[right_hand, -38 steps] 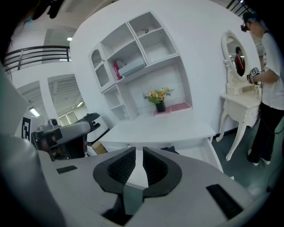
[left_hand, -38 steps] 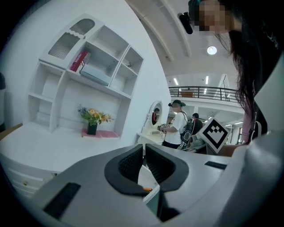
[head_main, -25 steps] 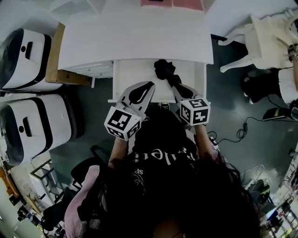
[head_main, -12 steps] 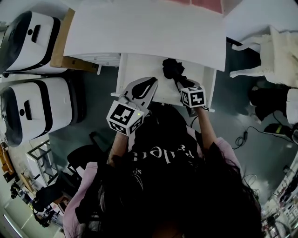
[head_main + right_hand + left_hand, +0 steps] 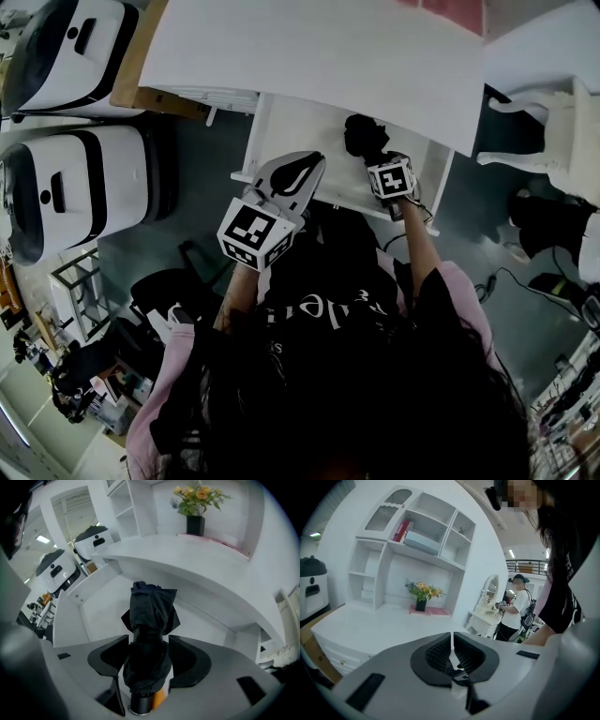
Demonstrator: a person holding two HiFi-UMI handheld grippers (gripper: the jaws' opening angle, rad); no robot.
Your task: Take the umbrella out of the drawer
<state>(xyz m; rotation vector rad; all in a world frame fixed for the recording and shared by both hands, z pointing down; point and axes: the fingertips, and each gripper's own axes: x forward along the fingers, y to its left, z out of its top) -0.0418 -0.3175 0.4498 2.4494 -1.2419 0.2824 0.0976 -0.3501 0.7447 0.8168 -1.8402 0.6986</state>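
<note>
- Now the folded black umbrella (image 5: 150, 616) lies in the open drawer (image 5: 281, 141) under the white worktop (image 5: 319, 47), toward the drawer's right side in the head view.
- The right tongs (image 5: 147, 644) point steeply down over it, jaws opening, with the bundled canopy between them; the pads do not seem to press on it.
- The left tongs (image 5: 452, 644) hover at the drawer's front, jaws together on nothing.
- The umbrella looks light; its loose fabric is soft and probably slick, so it may bunch or slide under the pads.
- The firmer hold is likely across the middle, where cloth wraps the stiff shaft, or near the hard handle end.
</note>
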